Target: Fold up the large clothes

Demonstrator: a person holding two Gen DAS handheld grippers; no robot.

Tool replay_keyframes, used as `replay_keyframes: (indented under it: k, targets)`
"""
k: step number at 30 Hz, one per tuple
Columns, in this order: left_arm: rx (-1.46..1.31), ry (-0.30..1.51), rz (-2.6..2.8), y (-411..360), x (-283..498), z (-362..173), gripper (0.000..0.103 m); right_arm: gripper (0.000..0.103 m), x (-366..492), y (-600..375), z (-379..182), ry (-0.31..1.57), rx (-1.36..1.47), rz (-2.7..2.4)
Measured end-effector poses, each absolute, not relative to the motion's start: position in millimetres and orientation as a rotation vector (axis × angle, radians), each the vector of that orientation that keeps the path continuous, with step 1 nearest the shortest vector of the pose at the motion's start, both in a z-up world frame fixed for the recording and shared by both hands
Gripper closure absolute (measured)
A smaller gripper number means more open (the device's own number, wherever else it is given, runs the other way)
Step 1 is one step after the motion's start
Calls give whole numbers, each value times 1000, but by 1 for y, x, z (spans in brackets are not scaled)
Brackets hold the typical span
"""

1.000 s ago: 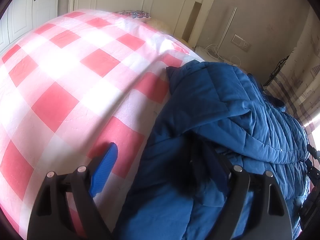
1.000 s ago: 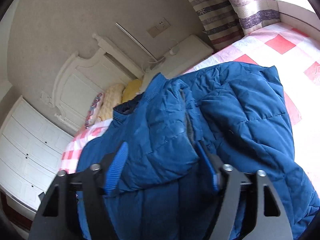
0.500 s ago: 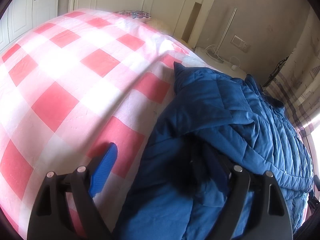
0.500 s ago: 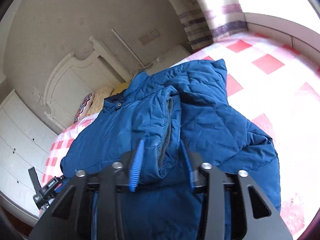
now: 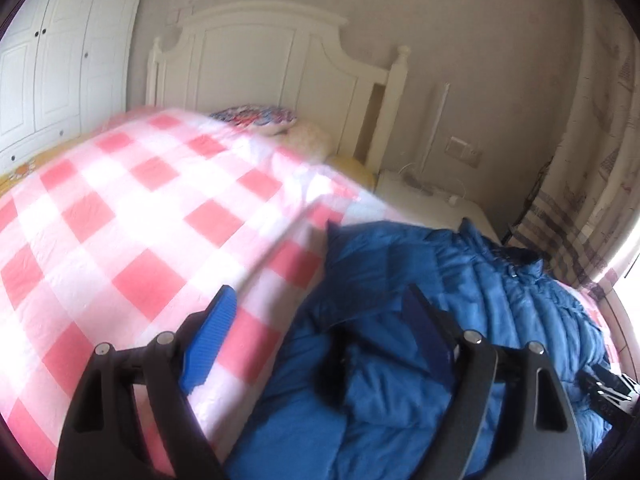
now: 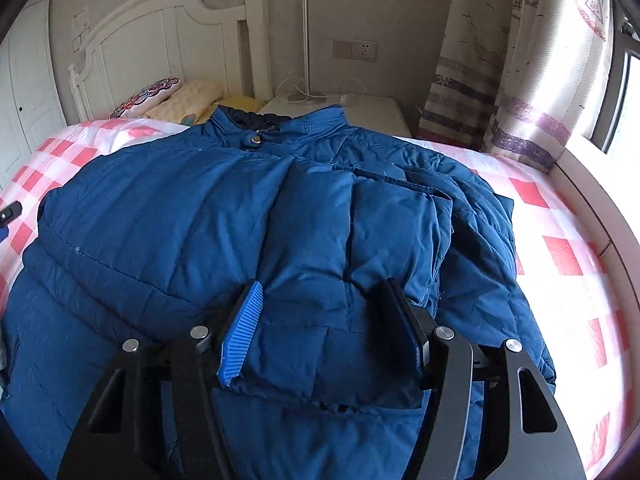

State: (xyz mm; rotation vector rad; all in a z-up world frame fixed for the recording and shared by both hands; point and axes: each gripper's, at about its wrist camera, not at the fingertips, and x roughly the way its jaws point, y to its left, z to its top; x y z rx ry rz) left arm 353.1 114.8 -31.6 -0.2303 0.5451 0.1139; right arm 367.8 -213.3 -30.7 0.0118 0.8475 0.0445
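Observation:
A blue padded jacket [image 6: 168, 216] lies on the bed, collar toward the headboard, with one sleeve folded across its front. My right gripper [image 6: 320, 312] stands with its jaws apart around the cuff end of that folded sleeve [image 6: 360, 240]; the sleeve rests flat on the jacket. In the left wrist view the jacket [image 5: 500, 292] fills the lower right. My left gripper [image 5: 316, 324] is open over the jacket's left edge, with one blue pad over the sheet and the other over the jacket.
The bed has a red-and-white checked sheet [image 5: 132, 216] and a white headboard [image 5: 256, 60] with pillows [image 6: 176, 98]. A white bedside table [image 6: 372, 110] with a lamp and cables stands behind. Curtains [image 6: 520, 60] and a window ledge lie to the right. A white wardrobe [image 5: 56, 64] stands to the left.
My right gripper carried the sleeve across the jacket front, laid it flat and widened its jaws. My left gripper tilted up and back, still open.

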Motion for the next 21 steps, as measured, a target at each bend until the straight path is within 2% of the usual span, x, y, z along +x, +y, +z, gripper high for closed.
replay_keyframes:
  k: [3,5,9,10,15,19,21]
  targets:
    - [-134,558,1,69,371,-11,12,42,368,-212,-34,853,4,41]
    - [-52,627,-61,36,397,-14,9,42,367,-212,-34,857,8,43]
    - [51,875,-41,2,454,-77,9,42,373,-215,-34,859,28,49]
    - [56,886,-43,1,459,-94,2,42,373,-216,-34,858,33,52]
    - [95,850,-34,-2,454,-99,2,41,373,-235,-19,863,125,119]
    - [107,851,-24,-3,455,-100,2,41,380,-232,25,716,91,97]
    - [100,849,-28,-3,455,-100,2,41,398,-219,30,723,38,111]
